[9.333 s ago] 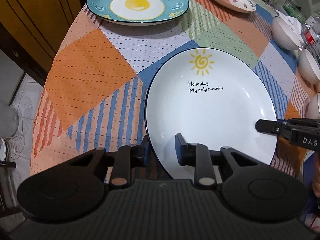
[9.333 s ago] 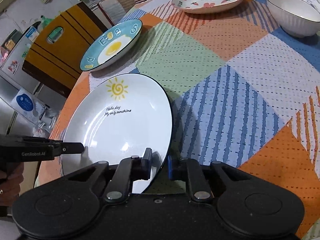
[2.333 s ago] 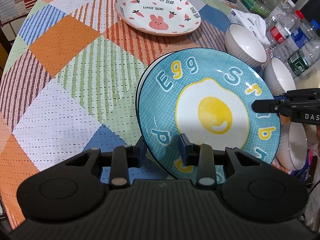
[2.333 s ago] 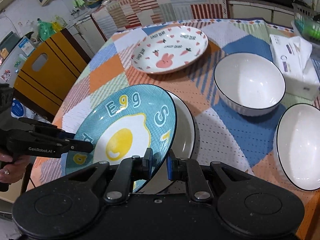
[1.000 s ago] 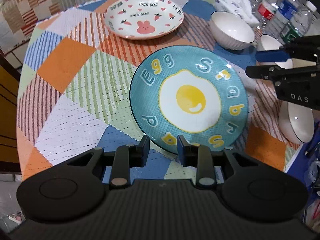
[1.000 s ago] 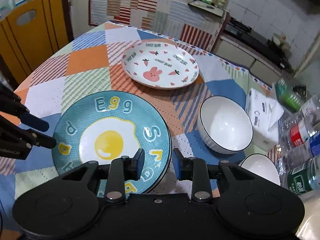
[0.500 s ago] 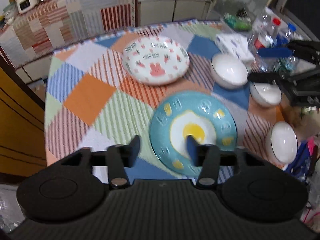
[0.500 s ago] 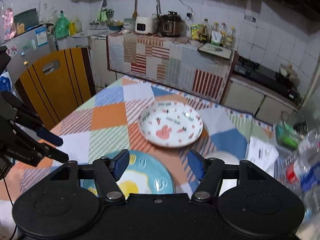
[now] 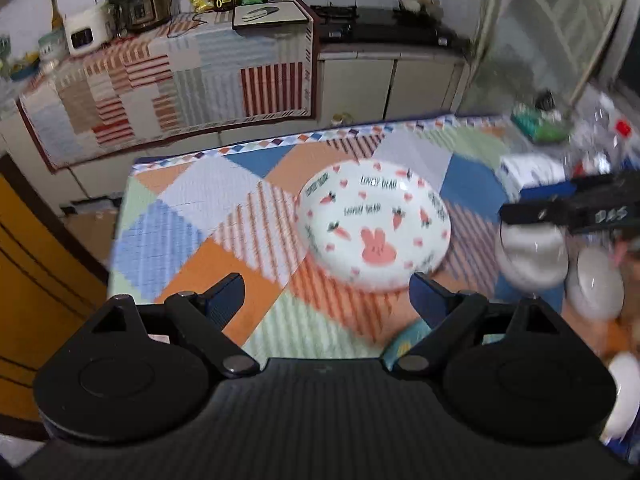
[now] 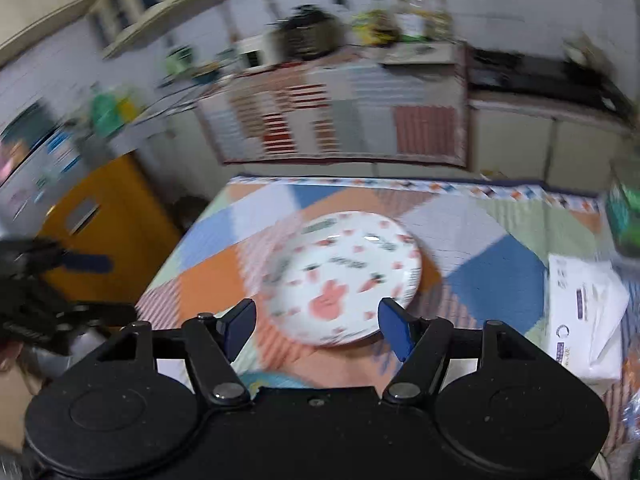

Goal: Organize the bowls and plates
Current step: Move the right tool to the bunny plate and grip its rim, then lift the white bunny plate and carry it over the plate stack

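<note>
Change since earlier: half a second ago the blue egg plate (image 9: 404, 342) lay in full view below both cameras; now only a sliver of its rim shows at the body of each tool, and the rabbit plate (image 9: 376, 230) fills the middle of both views. The fingers of both tools stand wider apart than when they pinched the egg plate's rim.
Left hand-held gripper (image 9: 326, 294): released, fingers spread wide with nothing between them, hanging above the table (image 9: 176, 220) with the rabbit plate ahead of it.
Right hand-held gripper (image 10: 316, 320): released likewise and empty, its fingertips framing the near rim of the rabbit plate in its own view; in the left view it juts in from the right edge.
Rabbit plate: round, glossy white ceramic, shallow, printed with a pink rabbit, carrots, hearts and black lettering; it rests flat on the far middle of the table.
Bowls: one white ribbed bowl (image 9: 532, 258) right of the rabbit plate, just below the right tool's fingers; a second bowl (image 9: 596, 284) beside it; a third bowl (image 9: 622, 392) cut off at the lower right edge.
Tablecloth: woven patchwork of orange, blue, green and striped squares.
Tissue pack (image 10: 584, 312): soft white wrapper at the table's right side.
Hard to make out: motion blur smears the right view; the plate's lettering is unreadable there.
</note>
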